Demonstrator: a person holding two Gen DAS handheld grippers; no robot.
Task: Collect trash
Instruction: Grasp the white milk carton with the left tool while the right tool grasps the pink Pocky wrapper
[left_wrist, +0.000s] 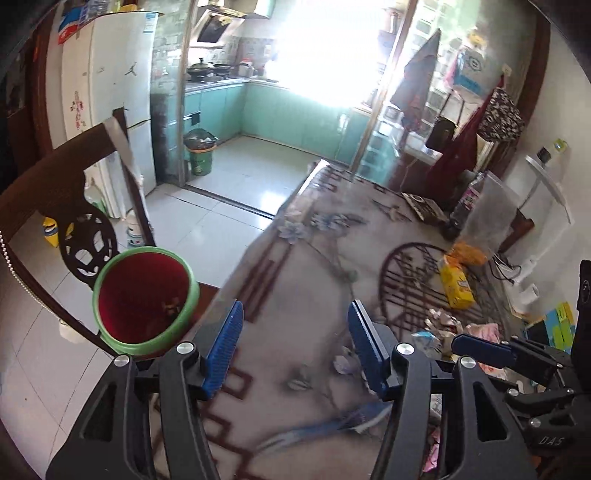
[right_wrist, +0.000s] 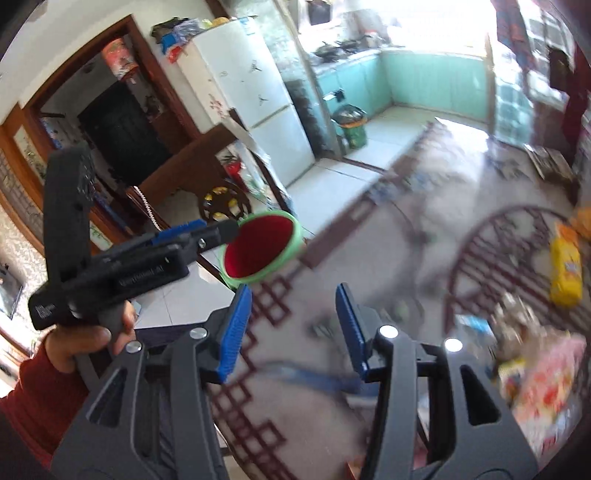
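Both pairs of jaws are seen parted and empty: nothing is caught between the blue pads of the left gripper (left_wrist: 295, 347), nothing between those of the right gripper (right_wrist: 293, 328). Both are held above the table (left_wrist: 317, 236), tilted down at its patterned cloth.

The trash (left_wrist: 443, 325) is found heaped at the right side of the table: crumpled wrappers, scraps of paper, a pink packet (right_wrist: 546, 391), with a yellow packet (left_wrist: 456, 282) lying just beyond. All of it is judged light, soft and crackly; thin film is expected to slip or tear, so a bunched fold or a thick crumple should be pinched rather than a flat edge.

The small bin (left_wrist: 144, 299), green-rimmed and red inside, is perched at the table's left edge, beside a dark wooden chair (left_wrist: 48, 173). Being light and near the drop, it could be knocked off by a careless sweep. Between pile and bin, open cloth is left for carrying things across, though the left gripper is seen close in the right wrist view, so crossing paths should be watched.
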